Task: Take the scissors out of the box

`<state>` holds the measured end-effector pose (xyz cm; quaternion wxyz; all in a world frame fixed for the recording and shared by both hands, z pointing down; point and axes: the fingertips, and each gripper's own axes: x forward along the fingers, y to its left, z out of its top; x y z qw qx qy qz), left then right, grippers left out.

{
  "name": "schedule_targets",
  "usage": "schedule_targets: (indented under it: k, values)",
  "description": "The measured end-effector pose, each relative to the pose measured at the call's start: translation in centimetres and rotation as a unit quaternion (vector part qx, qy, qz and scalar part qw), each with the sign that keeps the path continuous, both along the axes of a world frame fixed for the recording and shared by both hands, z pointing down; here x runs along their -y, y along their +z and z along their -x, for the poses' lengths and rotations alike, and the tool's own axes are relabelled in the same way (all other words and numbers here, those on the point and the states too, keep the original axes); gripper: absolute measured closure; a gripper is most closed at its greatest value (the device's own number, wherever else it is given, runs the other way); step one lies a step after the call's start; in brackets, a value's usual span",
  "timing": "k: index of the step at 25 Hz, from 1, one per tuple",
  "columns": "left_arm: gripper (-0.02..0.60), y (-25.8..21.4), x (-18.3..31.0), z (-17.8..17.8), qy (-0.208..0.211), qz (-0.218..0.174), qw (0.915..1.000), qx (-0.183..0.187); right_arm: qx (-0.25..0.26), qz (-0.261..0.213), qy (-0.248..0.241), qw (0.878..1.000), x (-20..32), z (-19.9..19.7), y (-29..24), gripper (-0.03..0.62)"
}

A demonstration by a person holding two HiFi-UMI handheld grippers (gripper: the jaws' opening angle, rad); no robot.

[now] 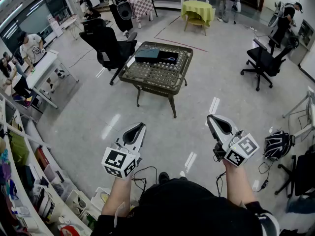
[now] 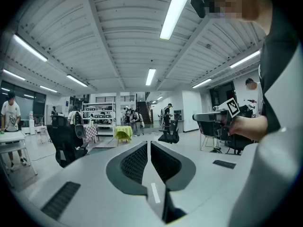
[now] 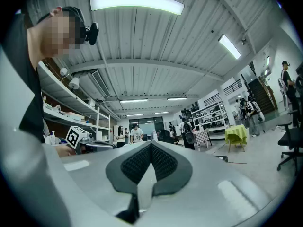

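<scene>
Head view: left gripper (image 1: 141, 126) and right gripper (image 1: 211, 117) jaws pressed together, empty, well apart from far desk (image 1: 158, 77). Risk: arriving closed, they shove box (image 1: 156, 55) rather than grip.

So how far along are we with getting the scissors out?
Nothing done yet. The box sits on the table some way ahead, no scissors showing. Both the left gripper and right gripper are empty, jaws together. Walking up, reaching in and lifting them out all remain.
</scene>
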<state>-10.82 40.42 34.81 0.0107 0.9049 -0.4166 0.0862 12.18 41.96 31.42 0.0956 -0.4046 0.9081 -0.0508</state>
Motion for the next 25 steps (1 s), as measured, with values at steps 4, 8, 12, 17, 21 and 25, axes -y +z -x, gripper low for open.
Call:
schedule_targets:
  k: [4, 8, 12, 17, 21, 25]
  values:
    - [0.554, -0.8, -0.4, -0.3, -0.008, -0.007, 0.9999, -0.008, 0.006, 0.003, -0.010, 1.000, -0.4, 0.2, -0.3, 0.586]
    - [0.554, 0.0, -1.1, -1.0, -0.004, 0.003, 1.0000, -0.004, 0.006, -0.003, -0.018, 1.000, -1.1, 0.6, -0.5, 0.586]
    - [0.554, 0.3, -1.5, -1.5, -0.005, 0.005, 1.0000, -0.002, 0.006, 0.004, -0.011, 1.000, -1.6, -0.2, 0.1, 0.586]
    - [0.554, -0.1, -2.6, -3.1, -0.007, -0.014, 0.9999, 0.004, 0.018, 0.017, -0.019, 1.000, -2.8, -2.0, 0.5, 0.585]
    - [0.557, -0.6, -4.3, -4.4, 0.003, -0.045, 0.9989, 0.015, 0.021, 0.025, -0.031, 0.999, -3.6, -2.5, 0.9, 0.585]
    - [0.575, -0.6, -5.4, -6.0, 0.031, -0.040, 0.9986, 0.013, 0.026, 0.036, -0.033, 0.998, -3.7, -3.3, 1.5, 0.583]
